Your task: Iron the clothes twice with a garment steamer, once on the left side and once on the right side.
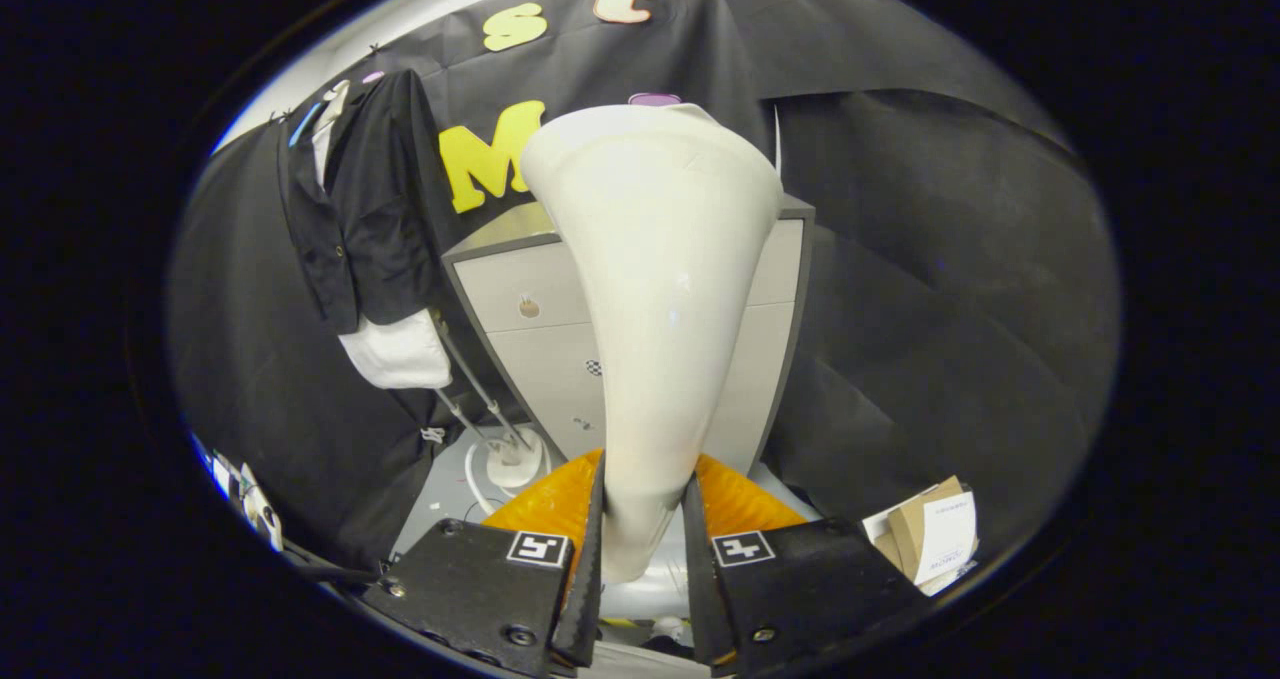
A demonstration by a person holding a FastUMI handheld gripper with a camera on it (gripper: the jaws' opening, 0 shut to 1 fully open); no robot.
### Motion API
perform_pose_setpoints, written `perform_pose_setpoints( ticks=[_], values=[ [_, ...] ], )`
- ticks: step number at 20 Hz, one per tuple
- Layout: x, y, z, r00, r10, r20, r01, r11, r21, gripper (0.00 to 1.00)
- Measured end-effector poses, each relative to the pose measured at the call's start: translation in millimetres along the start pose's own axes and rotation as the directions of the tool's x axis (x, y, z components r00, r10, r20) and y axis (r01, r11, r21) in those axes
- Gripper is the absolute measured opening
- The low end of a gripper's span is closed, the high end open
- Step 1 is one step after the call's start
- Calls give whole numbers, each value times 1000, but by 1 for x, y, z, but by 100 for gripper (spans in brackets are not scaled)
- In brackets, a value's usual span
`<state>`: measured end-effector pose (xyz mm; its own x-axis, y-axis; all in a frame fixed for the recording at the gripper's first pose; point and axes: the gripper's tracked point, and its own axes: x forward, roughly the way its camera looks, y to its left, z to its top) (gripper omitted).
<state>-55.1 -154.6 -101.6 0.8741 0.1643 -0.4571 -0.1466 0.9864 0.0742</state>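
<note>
Tool (645, 534) clenched on garment steamer (655, 289) handle.
We see its long axis running straight ahead, head flaring away; base hidden between the fingers.

Even, moderately bright overhead light; soft glare on the white garment steamer (655, 289) clamped by the gripper (645, 529). Strong fisheye bending towards the rim; the fingers look slightly soft.
</note>
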Motion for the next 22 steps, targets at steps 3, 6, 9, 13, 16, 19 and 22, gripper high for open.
perform_pose_setpoints(
  ticks=[3,6,9,13,16,19,22],
  values=[
    [0,-5,-2,1000,-2,-7,2,1000,6,39],
    [-1,-8,-3,1000,-2,-10,3,1000,6,39],
    [-2,-10,-3,1000,-3,-14,3,1000,6,39],
    [-1,-10,-2,1000,0,-19,0,1000,10,39],
    [-1,-11,0,1000,1,-16,-1,1000,4,39],
    [2,-10,1,1000,0,-17,0,1000,-3,39],
    [5,-9,1,1000,1,-20,-1,1000,-12,39]
  ],
)
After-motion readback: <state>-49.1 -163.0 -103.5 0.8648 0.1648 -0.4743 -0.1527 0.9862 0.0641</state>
